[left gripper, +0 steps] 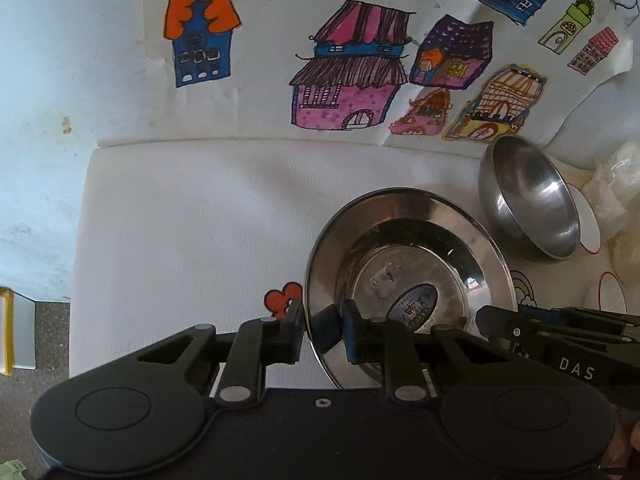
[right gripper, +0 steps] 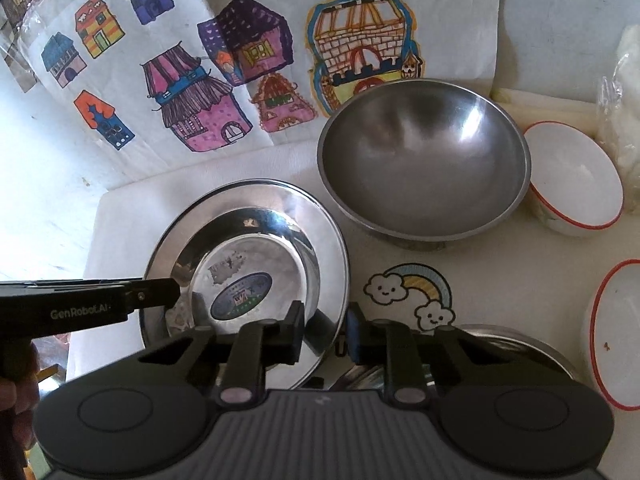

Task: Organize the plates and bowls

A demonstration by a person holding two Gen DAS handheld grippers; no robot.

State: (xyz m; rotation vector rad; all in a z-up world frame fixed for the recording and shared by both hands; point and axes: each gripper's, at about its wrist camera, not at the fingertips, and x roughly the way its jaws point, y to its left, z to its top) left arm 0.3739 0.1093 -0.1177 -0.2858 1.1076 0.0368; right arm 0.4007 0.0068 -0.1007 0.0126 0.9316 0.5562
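A steel plate (left gripper: 404, 264) with a label in its well lies on the white table; it also shows in the right wrist view (right gripper: 248, 248). My left gripper (left gripper: 326, 330) is shut on the steel plate's near-left rim. My right gripper (right gripper: 326, 338) has its jaws apart astride the plate's right rim, not clamped. A big steel bowl (right gripper: 424, 164) stands behind the plate; it also shows in the left wrist view (left gripper: 528, 196). A white bowl with a red rim (right gripper: 572, 176) sits to the steel bowl's right.
Another red-rimmed white dish (right gripper: 616, 336) is at the right edge. More steel dishes (right gripper: 504, 340) lie under my right gripper. Plastic bags (right gripper: 624, 92) stand at the far right. House drawings (left gripper: 348, 80) cover the wall behind. The table's left edge (left gripper: 80, 240) drops to the floor.
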